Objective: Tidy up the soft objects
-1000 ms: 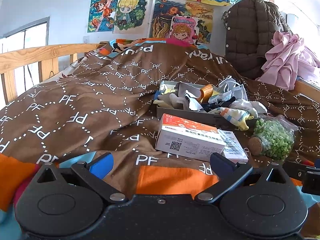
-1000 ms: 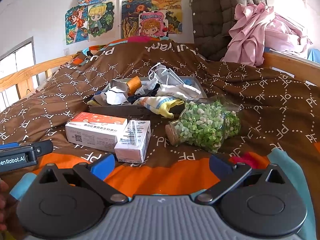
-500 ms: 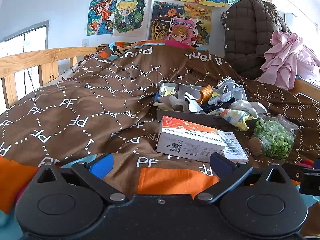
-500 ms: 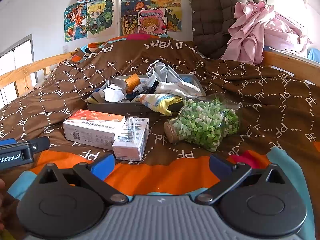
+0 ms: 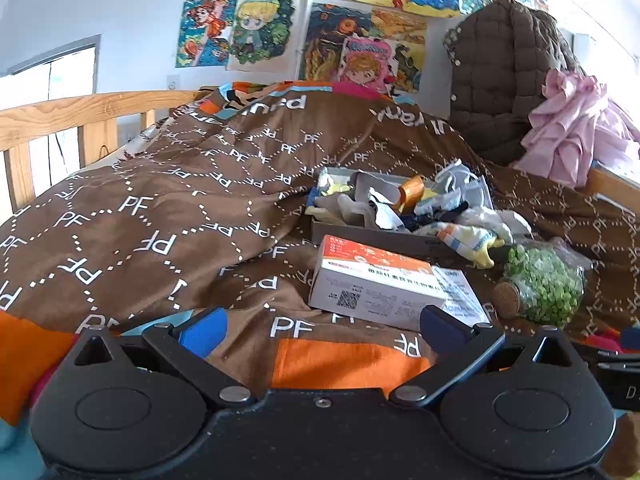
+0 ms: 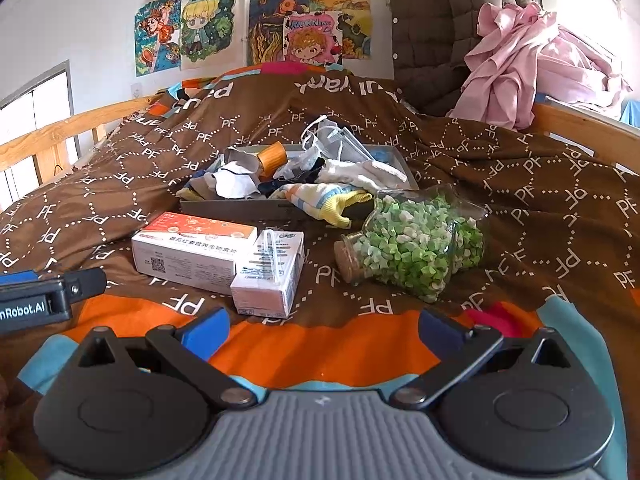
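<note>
A shallow grey tray (image 6: 240, 209) (image 5: 372, 236) lies on the brown bed cover, heaped with socks and other small cloth pieces. A striped yellow-toed sock (image 6: 324, 200) (image 5: 468, 240) hangs over its front rim, and white socks (image 6: 360, 174) lie behind it. An orange roll (image 6: 271, 158) sits among the cloth. My left gripper (image 5: 320, 326) is open, low over the cover, short of the cartons. My right gripper (image 6: 320, 326) is open too, with nothing between its fingers, and the tray lies well beyond it.
Between grippers and tray lie an orange-and-white carton (image 6: 192, 246) (image 5: 376, 280), a small drink carton (image 6: 272, 272), and a corked glass jar of green bits (image 6: 412, 248) (image 5: 540, 288). A brown coat (image 6: 436, 28) and pink cloth (image 6: 532, 64) hang at the right. A wooden rail (image 5: 80, 116) runs along the left.
Both views have shifted slightly, and the tray and boxes sit a little lower and nearer in the frames. Both grippers stay open and nothing on the bed has moved.
</note>
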The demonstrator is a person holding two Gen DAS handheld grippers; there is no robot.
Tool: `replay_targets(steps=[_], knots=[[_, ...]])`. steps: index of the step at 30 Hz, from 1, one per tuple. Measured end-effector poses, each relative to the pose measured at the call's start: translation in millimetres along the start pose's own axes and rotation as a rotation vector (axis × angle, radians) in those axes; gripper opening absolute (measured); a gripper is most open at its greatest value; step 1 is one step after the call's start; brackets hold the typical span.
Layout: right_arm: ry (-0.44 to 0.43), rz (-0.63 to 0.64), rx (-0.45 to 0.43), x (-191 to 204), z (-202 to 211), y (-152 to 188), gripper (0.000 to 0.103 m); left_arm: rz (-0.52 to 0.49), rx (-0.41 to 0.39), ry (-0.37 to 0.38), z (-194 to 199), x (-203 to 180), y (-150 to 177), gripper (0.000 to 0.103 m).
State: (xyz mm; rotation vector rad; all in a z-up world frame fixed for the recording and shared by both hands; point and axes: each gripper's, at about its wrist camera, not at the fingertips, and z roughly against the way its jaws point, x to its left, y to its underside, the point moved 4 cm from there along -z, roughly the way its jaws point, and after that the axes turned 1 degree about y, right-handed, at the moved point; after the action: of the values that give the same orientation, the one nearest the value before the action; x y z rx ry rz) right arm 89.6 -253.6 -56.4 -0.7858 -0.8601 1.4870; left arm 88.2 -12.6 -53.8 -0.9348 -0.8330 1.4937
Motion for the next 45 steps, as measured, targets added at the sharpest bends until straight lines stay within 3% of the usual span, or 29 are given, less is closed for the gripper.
replay_targets(steps=[45], knots=[[0.005,0.0,0.013,1.7,-1.9,-0.8,0.103,0.018,0.053,-0.01,-4.8,6.3,8.4,0.102]])
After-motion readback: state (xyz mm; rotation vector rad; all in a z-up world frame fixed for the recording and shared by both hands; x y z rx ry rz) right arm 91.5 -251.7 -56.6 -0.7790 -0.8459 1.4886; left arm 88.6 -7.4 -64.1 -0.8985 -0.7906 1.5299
